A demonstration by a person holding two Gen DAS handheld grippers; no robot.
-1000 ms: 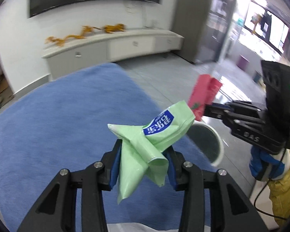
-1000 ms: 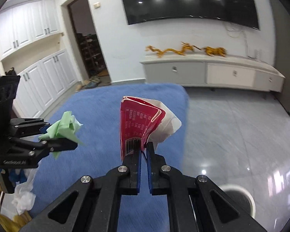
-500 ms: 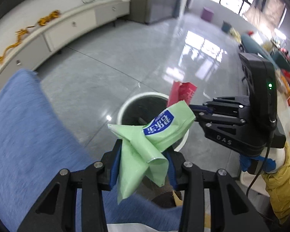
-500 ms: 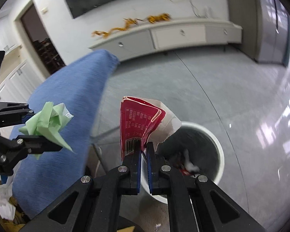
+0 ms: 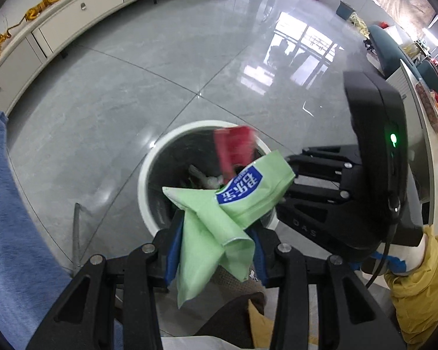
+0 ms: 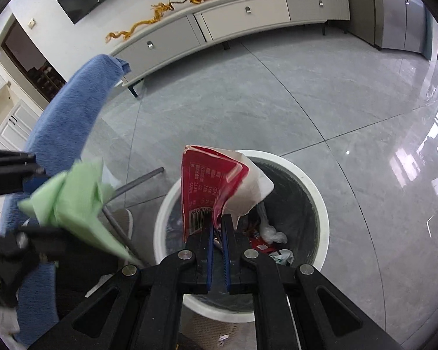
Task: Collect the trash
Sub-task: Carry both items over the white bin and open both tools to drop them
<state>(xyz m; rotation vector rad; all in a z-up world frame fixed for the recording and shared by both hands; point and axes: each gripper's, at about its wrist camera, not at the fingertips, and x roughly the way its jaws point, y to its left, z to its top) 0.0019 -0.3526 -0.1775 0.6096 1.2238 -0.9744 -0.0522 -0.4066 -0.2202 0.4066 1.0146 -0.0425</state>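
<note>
Both views are fisheye cameras riding just behind their own black fingers, tilted steeply down at the glossy grey tiled floor. The left wrist view looks from close above into the round white-rimmed waste bin, facing the windows. The right wrist view sits close over the same bin, facing the long white cabinet. Both share bin, floor and cabinet.

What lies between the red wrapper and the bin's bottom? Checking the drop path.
Right wrist view: only air between red wrapper and bin, then earlier trash.
</note>
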